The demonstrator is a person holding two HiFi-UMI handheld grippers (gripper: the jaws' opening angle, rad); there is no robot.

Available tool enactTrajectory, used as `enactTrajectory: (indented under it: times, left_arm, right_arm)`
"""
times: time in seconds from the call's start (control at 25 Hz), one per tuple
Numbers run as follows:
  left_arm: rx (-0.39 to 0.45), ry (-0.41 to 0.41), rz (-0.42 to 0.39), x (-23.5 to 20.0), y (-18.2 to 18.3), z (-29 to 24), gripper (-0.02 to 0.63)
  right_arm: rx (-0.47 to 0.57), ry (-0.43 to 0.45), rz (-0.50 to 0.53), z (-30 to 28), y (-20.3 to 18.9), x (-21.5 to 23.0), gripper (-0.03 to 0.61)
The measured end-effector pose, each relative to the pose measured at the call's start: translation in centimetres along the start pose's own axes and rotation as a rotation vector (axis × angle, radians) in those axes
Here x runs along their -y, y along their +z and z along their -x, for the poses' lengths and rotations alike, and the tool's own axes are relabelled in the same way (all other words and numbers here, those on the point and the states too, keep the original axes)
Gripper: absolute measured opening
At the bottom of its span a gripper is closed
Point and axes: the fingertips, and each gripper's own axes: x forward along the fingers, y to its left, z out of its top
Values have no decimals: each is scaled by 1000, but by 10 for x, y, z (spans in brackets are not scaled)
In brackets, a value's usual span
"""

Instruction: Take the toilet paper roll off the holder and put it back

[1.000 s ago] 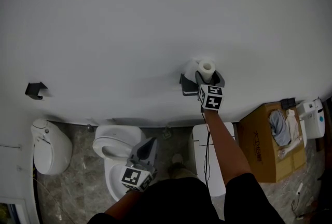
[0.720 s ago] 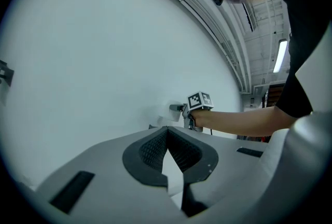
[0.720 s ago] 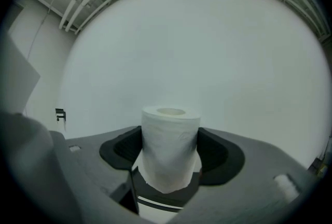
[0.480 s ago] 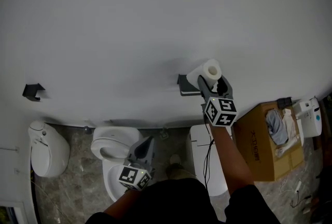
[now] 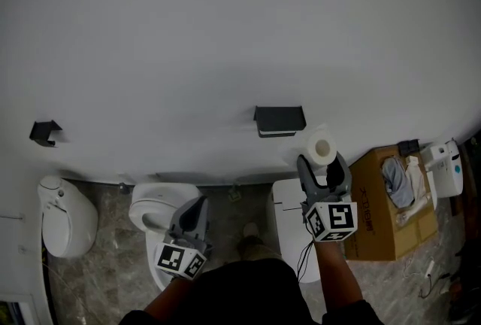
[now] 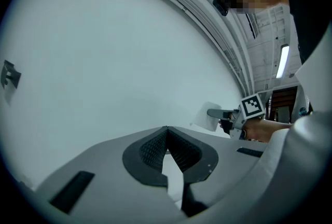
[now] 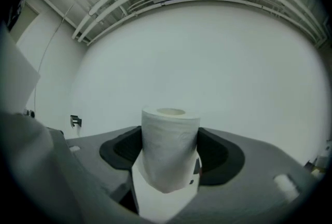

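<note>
A plain white wall (image 5: 225,30) fills most of the head view, above a mottled grey stone floor (image 5: 105,199). A dark holder (image 5: 279,119) sits on the wall. The toilet paper roll (image 5: 322,149) is off it, lower and to the right, upright and clamped in the right tongs (image 5: 322,163). The left tongs (image 5: 198,205) are pressed together with nothing between them, above a white toilet (image 5: 150,212). At the right stands a cardboard box (image 5: 376,203); the print on its side is too small to read.
</note>
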Motion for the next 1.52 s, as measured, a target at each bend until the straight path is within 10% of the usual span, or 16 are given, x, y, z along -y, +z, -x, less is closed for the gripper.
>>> enactTrajectory:
  times: [0.24,0.52,1.52]
  left_arm:
    - [-17,1,-162,1,2,7,15]
    - [-24,-3,-122,5,-3,-3,15]
    - [-65,-15,-83,5,-25,-29,15]
  right_arm:
    - [-40,-41,-19,60,-26,-19,322]
    - [-125,-41,-45,81,-74,-24,322]
    - [-120,-34,-8,23,-50,-3,322]
